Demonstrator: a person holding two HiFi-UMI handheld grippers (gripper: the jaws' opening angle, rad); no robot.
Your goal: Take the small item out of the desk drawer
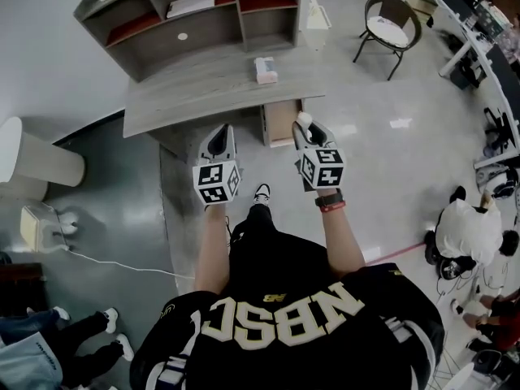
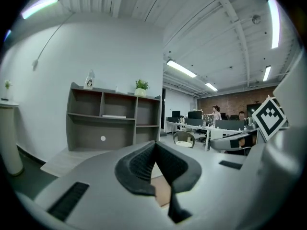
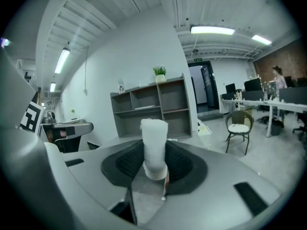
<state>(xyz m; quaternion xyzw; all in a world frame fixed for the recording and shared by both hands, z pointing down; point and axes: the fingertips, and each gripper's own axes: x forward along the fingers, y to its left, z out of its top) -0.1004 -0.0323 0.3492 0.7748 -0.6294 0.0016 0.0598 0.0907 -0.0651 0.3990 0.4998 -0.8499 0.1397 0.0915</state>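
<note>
A small white cylindrical item (image 3: 154, 143) stands upright between the pads of my right gripper (image 3: 154, 163), which is shut on it. In the head view that gripper (image 1: 303, 125) hangs over the open desk drawer (image 1: 281, 123), and the white item (image 1: 303, 119) shows at its tip. The drawer's pale wooden inside is pulled out from under the right end of the grey desk (image 1: 203, 92). My left gripper (image 1: 219, 138) is held level beside it, in front of the desk edge. Its jaws (image 2: 155, 152) meet at the tips with nothing between them.
A tissue box (image 1: 265, 70) sits on the desk in front of a grey shelf unit (image 1: 195, 10). A chair (image 1: 390, 24) stands at the back right, a white round bin (image 1: 36, 162) at the left. People and office desks line the right side.
</note>
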